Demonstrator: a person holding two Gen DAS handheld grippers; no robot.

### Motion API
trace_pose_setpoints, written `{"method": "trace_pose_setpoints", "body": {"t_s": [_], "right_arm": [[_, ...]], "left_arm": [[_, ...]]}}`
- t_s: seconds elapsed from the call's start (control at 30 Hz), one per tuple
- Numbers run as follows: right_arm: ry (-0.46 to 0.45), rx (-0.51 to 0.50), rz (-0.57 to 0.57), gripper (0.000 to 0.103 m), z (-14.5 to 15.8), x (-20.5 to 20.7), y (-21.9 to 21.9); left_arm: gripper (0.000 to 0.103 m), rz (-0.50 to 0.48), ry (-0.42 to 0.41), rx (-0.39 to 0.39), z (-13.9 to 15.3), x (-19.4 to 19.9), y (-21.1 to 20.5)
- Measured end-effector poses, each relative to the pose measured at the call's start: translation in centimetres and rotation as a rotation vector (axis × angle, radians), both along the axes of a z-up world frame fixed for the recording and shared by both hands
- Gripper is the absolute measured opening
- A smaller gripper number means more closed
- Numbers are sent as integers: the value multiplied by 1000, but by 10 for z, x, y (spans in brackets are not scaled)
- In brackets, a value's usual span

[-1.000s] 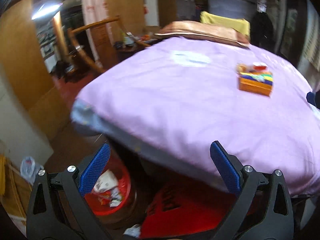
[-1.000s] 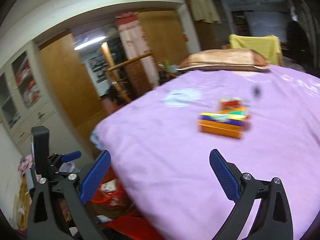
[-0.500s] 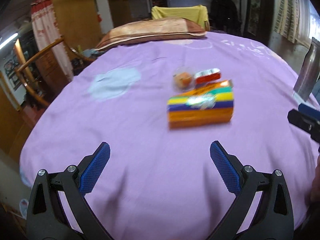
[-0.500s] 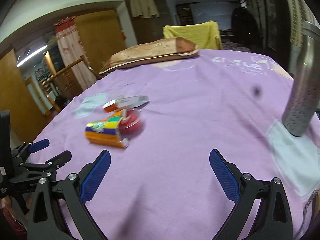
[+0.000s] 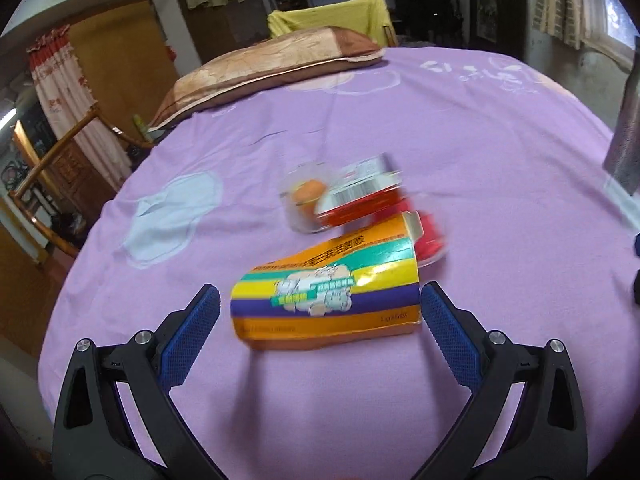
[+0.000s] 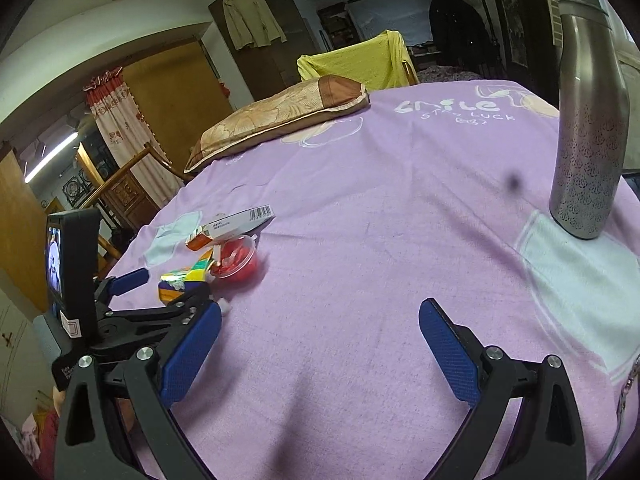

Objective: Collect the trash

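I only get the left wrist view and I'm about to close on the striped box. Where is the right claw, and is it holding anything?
Observer: The right claw is open and empty, over bare purple sheet, to the right of the trash pile.
Operator: What's the grey thing cut off at my right edge?
Observer: A steel bottle, standing upright on the sheet, well apart from the trash.
Operator: And the blurred red thing behind the box?
Observer: A clear cup with red contents, right by the far end of the striped box; I cannot tell if they touch.
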State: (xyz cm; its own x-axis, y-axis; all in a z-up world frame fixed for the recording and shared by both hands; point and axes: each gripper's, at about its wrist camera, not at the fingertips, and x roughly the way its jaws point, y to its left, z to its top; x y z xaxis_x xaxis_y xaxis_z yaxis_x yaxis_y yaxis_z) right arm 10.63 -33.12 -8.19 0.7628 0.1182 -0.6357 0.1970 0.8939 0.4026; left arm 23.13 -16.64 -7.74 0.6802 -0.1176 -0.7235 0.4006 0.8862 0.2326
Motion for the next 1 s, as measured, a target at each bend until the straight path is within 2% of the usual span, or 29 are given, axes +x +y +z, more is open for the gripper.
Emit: {"method": "trace_pose_setpoints", "body": {"t_s": [0.23,0.33,0.47,0.57,0.67,0.83,1.0], "right_arm": [[-11,-15,56,97,2,-1,13],[-11,-39,73,97,2,-1,21],[9,-80,68,97,1,0,26],[32,-61,68,97,-3,3,23],[51,-32,64,97,-7,5,20],[71,-28,76,97,-11,8,22],[89,-20,72,97,-14,9,21]], "left_arm": [[96,225,-5,42,5,2,112],[96,260,-3,-8,11,-3,139],[96,203,-12,-53,17,-9,123],[96,151,-20,-44,15,-6,95],[96,143,-14,-25,8,9,73],[96,186,90,-44,-8,43,69],[96,172,199,-99,-20,59,74]]}}
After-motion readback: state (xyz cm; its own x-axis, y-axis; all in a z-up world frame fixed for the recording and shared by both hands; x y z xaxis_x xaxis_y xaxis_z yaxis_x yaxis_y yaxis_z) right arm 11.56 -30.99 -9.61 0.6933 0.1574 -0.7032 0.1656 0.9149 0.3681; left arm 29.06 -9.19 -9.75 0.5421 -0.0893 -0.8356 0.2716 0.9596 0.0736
